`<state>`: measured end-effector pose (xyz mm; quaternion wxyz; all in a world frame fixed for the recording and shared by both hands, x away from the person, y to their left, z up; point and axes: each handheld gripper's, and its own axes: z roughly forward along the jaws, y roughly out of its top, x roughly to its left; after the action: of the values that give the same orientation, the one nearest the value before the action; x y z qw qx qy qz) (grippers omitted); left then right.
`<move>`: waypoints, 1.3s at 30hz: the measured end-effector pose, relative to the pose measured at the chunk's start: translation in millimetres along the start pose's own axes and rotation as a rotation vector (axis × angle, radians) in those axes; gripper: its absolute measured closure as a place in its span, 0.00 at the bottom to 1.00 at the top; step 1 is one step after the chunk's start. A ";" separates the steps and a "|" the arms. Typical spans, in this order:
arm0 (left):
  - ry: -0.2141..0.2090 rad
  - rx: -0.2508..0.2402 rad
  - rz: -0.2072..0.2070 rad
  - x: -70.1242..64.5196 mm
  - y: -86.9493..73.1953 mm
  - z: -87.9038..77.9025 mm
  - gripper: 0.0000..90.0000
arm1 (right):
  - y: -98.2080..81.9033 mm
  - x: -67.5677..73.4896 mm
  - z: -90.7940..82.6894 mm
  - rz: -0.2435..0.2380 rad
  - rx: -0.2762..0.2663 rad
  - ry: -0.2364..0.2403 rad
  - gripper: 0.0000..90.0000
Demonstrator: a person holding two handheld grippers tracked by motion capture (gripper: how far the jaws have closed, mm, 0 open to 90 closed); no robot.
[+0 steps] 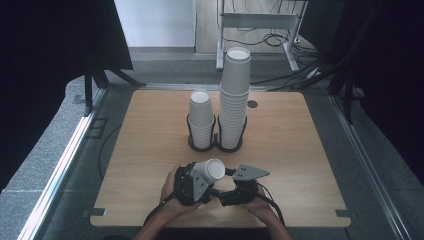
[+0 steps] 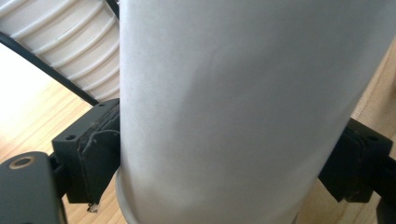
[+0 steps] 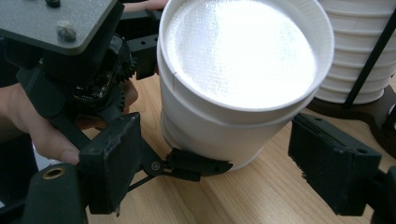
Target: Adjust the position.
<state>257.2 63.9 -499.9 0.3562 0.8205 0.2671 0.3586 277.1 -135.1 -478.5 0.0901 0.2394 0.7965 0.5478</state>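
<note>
Near table (image 1: 300,150) front edge, before the cup stacks (image 1: 234,100): left tongs (image 1: 192,181) clamped on a tilted cup (image 1: 209,171), right tongs (image 1: 231,184) spread, ungripping.

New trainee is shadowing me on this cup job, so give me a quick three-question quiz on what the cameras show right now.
1. True or false: the left gripper is shut on a paper cup.
2. Which stack in the black holder stands higher: A) the short stack, B) the tall stack?
3. Fill in: the right gripper has its jaws ____ on either side of the cup, pads not touching it.

Key: 1 true; 2 B; 3 open.
</note>
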 end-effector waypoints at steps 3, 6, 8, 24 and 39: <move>0.000 0.001 -0.001 0.0 -0.2 0.2 0.13 | -0.2 0.0 0.3 -0.001 0.001 0.000 0.20; 0.000 0.001 -0.002 0.4 -0.2 0.2 0.13 | -0.3 -0.2 0.3 -0.001 0.002 0.001 0.20; 0.002 0.000 -0.001 0.5 -0.2 0.0 0.13 | -0.1 -0.4 0.0 0.001 0.002 0.002 0.20; 0.040 -0.016 0.005 6.6 1.7 -4.4 0.13 | 4.8 -1.5 -4.1 0.001 -0.006 0.010 0.19; 0.081 0.000 0.082 6.0 4.4 -1.7 0.13 | 27.3 -12.2 -13.8 -0.097 0.127 0.001 0.17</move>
<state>260.3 66.1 -493.2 0.3302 0.8155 0.2473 0.4059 289.7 -144.7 -449.7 0.1005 0.2056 0.8404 0.4913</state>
